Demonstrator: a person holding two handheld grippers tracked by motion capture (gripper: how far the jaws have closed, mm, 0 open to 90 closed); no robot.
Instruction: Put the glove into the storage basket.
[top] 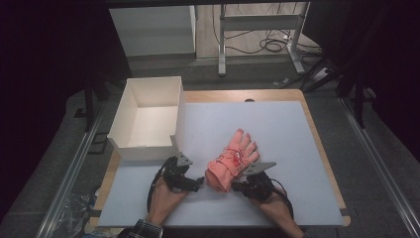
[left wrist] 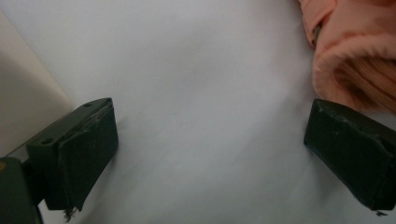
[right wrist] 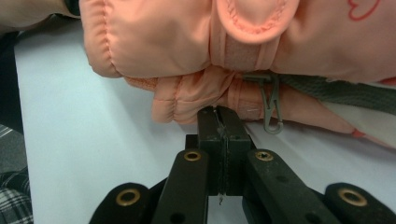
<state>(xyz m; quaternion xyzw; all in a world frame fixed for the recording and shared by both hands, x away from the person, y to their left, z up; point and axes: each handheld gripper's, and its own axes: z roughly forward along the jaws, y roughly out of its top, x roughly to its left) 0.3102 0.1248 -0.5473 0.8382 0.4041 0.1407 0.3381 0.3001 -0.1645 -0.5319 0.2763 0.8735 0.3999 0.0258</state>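
Both grippers closing in on the pink gloves (top: pixel 232 163) near the front of the grey mat (top: pixel 277 129), beside the white box (top: pixel 148 116); nothing gripped yet

The gloves are padded and stacked, cuffs toward the person, with a strap tab and a small grey clip (right wrist: pixel 271 105); the left gripper (left wrist: pixel 210 140) stands with jaws wide apart just beside a fleecy cuff; the right gripper (right wrist: pixel 223 122) has jaws pressed together, tips touching the lower cuff; by my judgement it must open before it can pinch.

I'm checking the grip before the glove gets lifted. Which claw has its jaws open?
The left claw: its jaws stand wide apart over the white mat. The right claw is shut, touching the pink glove.
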